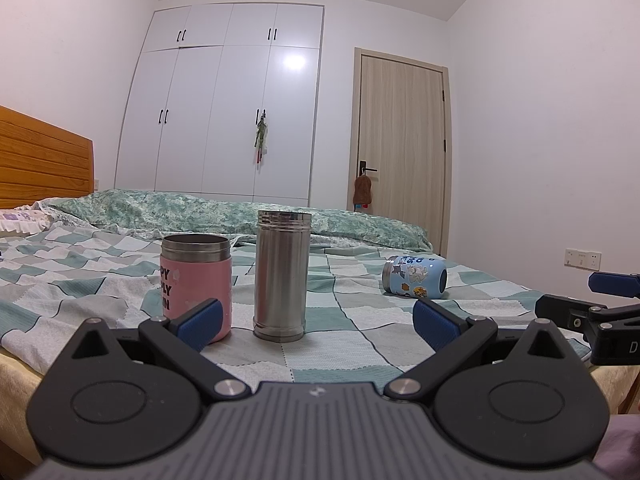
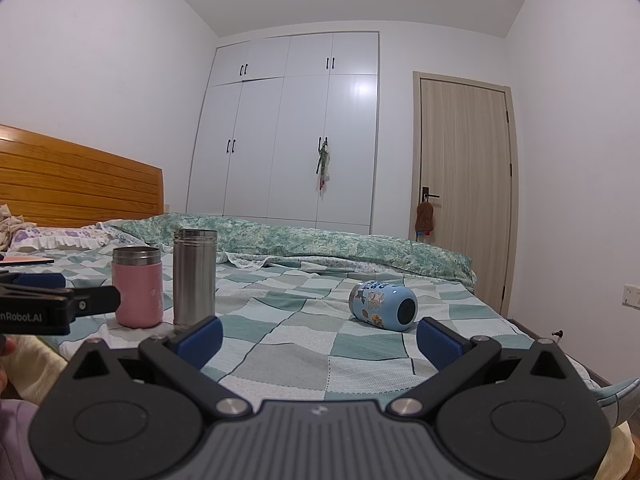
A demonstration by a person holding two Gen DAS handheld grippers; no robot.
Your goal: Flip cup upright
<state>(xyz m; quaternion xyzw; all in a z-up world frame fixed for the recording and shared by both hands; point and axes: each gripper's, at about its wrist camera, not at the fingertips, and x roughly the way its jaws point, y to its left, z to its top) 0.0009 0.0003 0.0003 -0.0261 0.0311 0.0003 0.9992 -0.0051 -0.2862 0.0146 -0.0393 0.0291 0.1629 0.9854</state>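
Note:
A small blue cartoon-print cup (image 1: 414,277) lies on its side on the checked bedspread, its base toward me; it also shows in the right wrist view (image 2: 383,305). A pink cup (image 1: 196,284) and a tall steel cup (image 1: 283,275) stand upright to its left, seen too in the right wrist view as the pink cup (image 2: 138,287) and the steel cup (image 2: 194,278). My left gripper (image 1: 318,326) is open and empty just in front of the steel cup. My right gripper (image 2: 320,340) is open and empty, short of the blue cup.
The checked bedspread (image 2: 304,344) covers the bed, with a rolled green quilt (image 2: 320,244) behind the cups. A wooden headboard (image 2: 76,180) is at left, a white wardrobe (image 2: 296,128) and a door (image 2: 464,192) beyond. The left gripper shows at the right wrist view's left edge (image 2: 48,306).

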